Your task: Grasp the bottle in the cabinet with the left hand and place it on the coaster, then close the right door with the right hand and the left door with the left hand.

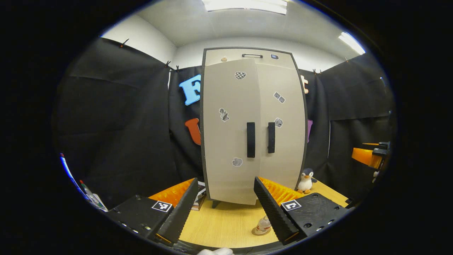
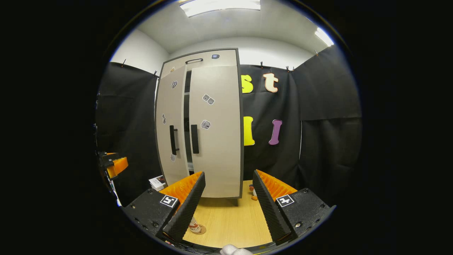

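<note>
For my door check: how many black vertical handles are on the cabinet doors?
2: one black vertical handle on the left beige door, one black vertical handle on the right beige door, flanking the centre seam.

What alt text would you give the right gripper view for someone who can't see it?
A tall beige cabinet stands on a wooden table, its left door slightly ajar and its right door shut. The open right gripper points at it; a bottle sits on a coaster at lower left.

Staged recording booth, not a real home: black cloth walls (image 2: 318, 106) clipped up on all sides, beige cabinet (image 1: 253, 124) stood on wooden table (image 1: 226, 226), ceiling light panels (image 2: 219, 5) overhead.
</note>
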### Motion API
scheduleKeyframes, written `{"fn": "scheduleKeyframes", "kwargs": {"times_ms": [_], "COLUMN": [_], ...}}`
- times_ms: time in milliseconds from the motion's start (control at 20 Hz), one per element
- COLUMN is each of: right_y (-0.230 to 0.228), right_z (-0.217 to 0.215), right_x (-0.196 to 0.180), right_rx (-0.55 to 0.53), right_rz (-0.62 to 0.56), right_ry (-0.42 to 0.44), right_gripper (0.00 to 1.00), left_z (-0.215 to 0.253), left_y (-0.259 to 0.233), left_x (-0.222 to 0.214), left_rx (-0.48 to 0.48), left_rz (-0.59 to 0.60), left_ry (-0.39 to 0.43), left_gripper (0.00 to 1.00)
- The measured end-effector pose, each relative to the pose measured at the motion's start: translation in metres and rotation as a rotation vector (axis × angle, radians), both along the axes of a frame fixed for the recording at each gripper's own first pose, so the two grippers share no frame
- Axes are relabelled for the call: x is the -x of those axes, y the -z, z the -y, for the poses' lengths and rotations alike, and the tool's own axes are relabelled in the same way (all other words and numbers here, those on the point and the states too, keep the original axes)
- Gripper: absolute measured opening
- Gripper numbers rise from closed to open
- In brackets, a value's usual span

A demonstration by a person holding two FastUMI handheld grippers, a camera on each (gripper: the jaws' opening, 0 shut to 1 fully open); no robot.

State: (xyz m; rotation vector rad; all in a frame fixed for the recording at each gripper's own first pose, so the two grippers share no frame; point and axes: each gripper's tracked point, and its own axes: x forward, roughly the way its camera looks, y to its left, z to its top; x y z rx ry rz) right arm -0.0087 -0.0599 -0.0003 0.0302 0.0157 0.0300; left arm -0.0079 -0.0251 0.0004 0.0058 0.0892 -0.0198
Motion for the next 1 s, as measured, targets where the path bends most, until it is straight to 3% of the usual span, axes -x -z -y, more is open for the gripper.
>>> {"fn": "scheduleKeyframes", "kwargs": {"times_ms": [1000], "right_y": [0.0], "right_z": [-0.014], "right_x": [0.014], "right_rx": [0.023], "right_rz": [0.0], "right_ry": [-0.026], "right_gripper": [0.83], "left_z": [0.001], "left_y": [-0.009], "left_x": [0.014], "left_rx": [-0.025], "left_rz": [0.024], "left_ry": [0.018], "left_gripper": [0.95]}}
